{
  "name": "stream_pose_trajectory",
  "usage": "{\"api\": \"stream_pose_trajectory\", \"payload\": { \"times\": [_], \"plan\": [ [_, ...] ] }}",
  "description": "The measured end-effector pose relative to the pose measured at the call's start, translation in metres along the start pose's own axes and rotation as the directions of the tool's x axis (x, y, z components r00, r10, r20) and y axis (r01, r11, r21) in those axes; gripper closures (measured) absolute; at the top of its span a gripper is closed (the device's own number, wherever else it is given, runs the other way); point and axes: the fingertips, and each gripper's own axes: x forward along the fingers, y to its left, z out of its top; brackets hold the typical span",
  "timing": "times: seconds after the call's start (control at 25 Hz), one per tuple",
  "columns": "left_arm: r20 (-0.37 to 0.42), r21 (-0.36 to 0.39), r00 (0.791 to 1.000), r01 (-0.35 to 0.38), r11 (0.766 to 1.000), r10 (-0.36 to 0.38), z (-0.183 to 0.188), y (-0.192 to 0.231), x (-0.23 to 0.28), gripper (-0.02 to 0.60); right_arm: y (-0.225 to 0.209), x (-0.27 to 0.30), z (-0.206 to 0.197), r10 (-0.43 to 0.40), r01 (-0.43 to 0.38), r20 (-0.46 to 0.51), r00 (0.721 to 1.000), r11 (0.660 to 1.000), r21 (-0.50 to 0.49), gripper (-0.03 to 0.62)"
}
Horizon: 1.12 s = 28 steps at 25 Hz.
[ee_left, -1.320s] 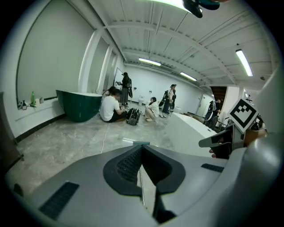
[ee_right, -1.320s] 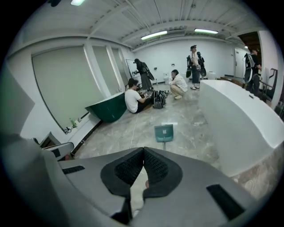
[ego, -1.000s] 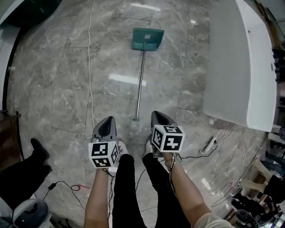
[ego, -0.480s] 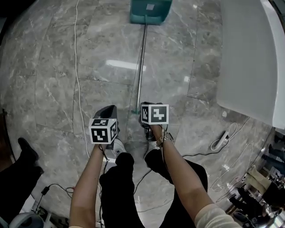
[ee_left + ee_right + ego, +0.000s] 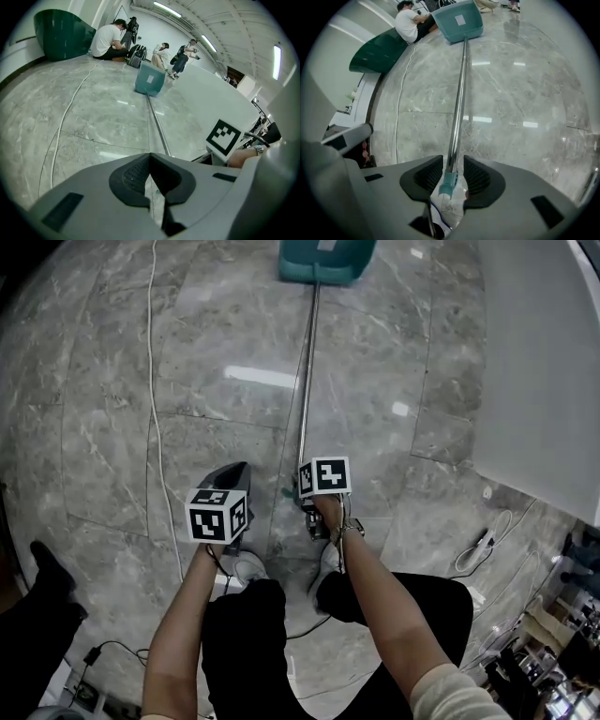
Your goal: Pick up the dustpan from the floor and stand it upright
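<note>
Right gripper (image 5: 452, 174) opening astride the handle (image 5: 458, 103) tip — dustpan (image 5: 458, 21) lying at twelve o'clock — to clamp it; left gripper (image 5: 150, 176) idle, jaws together

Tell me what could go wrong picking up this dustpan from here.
The right gripper, jaws opening, straddles only the teal end cap of the handle; a grip that far out might slip off. The pan sits at the far end, so it could swing or drag when lifted.
</note>
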Motion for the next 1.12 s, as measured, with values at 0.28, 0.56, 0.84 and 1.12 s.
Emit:
{"api": "stream_pose_trajectory", "payload": {
  "times": [0.28, 0.56, 0.84, 1.12],
  "plan": [
    [0.060, -0.061, 0.998, 0.008, 0.998, -0.004, 0.010, 0.013, 0.003, 0.574, -0.006, 0.027, 0.000, -0.018, 0.020, -0.028, 0.999, 0.999, 0.043, 0.470],
    [0.038, -0.035, 0.999, 0.024, 0.999, -0.023, 0.002, -0.015, -0.022, 0.574, 0.013, -0.014, -0.002, 0.010, -0.008, -0.017, 1.000, 0.993, 0.118, 0.497],
    [0.057, -0.014, 0.998, 0.005, 1.000, -0.004, 0.063, -0.056, -0.121, 0.574, 0.067, -0.135, -0.004, 0.093, -0.079, -0.076, 0.993, 0.981, 0.178, 0.499],
    [0.105, -0.009, 0.995, 0.006, 1.000, -0.005, 0.144, -0.095, -0.211, 0.574, 0.119, -0.246, 0.019, 0.197, -0.164, -0.089, 0.976, 0.944, 0.288, 0.498]
  ]
}}
